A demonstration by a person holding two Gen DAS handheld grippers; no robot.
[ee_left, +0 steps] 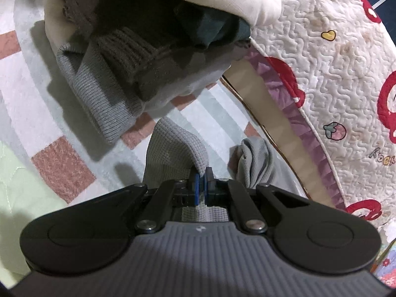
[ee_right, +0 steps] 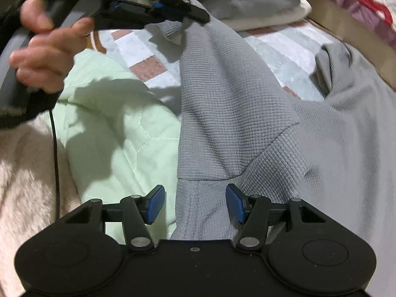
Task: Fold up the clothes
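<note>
A grey waffle-knit garment (ee_right: 247, 128) lies on the checked bed sheet (ee_right: 148, 66). My left gripper (ee_left: 202, 185) is shut on a fold of the grey garment (ee_left: 173, 148) and lifts it off the sheet; the same gripper shows at the top of the right wrist view (ee_right: 188, 10), held by a hand (ee_right: 42, 47), with the cloth hanging from it. My right gripper (ee_right: 195, 204) is open, its blue pads (ee_right: 234, 204) on either side of the garment's near edge.
A stack of folded clothes (ee_left: 118, 57) in grey, brown and cream sits at the back. A quilted white blanket with red shapes (ee_left: 334, 74) is at the right. A pale green quilt (ee_right: 111, 136) and a fluffy pink cloth (ee_right: 27, 178) lie at the left.
</note>
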